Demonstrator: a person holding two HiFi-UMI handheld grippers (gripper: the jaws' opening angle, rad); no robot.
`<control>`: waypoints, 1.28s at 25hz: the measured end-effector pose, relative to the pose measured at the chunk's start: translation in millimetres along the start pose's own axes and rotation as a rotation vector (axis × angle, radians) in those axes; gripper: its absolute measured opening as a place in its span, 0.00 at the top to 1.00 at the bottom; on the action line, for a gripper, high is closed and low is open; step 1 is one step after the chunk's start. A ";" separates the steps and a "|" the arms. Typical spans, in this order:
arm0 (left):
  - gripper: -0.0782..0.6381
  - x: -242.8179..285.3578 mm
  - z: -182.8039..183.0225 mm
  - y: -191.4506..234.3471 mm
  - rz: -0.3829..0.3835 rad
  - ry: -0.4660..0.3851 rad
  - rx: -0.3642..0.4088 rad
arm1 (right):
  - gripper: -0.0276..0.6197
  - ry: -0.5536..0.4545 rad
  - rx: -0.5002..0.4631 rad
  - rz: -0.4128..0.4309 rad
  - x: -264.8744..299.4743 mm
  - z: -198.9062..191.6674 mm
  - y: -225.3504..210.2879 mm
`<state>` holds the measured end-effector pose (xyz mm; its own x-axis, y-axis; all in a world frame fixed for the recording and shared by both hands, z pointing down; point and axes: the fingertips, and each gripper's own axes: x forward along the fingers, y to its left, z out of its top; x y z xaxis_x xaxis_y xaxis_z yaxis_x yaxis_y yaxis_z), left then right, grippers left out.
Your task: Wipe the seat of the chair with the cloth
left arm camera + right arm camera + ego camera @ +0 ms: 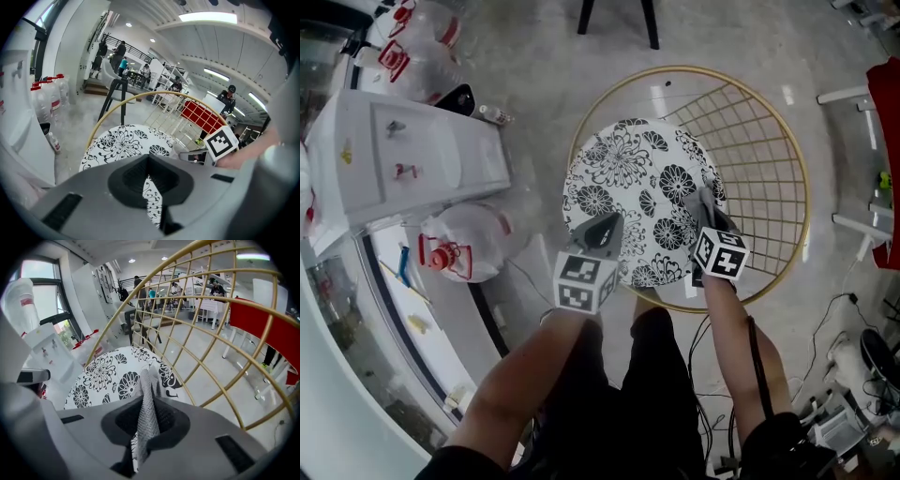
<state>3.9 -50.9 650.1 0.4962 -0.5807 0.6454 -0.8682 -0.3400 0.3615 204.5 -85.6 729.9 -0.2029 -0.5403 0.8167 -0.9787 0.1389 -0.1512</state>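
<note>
My right claw (146, 425) was clamped on the cloth (149, 390), whose fold stuck out past its jaws, over the right side of the seat (628, 178). Most of the patterned seat lay to its left and ahead; the wire back (769, 159) lay to its right. My left claw (149, 183), closed on nothing, hovered at the seat's near edge.

I see a pale grey concrete floor (741, 37), a white boxy cabinet (356, 141) flanked by clear red-capped water jugs (469, 234), long ceiling light strips (208, 17) and a bright window (35, 270).
</note>
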 end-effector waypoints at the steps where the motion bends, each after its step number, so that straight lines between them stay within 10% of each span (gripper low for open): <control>1: 0.90 -2.1 -0.5 2.2 0.003 -0.001 -0.003 | 0.92 0.008 -0.017 0.004 0.4 -2.4 3.3; 32: 0.90 -68.8 -39.1 69.2 0.115 -0.013 -0.056 | 0.92 0.148 -0.056 0.237 12.2 -73.2 163.7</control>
<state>-90.7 -5.5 657.1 0.3935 -0.6232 0.6759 -0.9182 -0.2293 0.3231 44.1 -8.7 755.9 -0.4150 -0.3612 0.8351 -0.9004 0.2945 -0.3201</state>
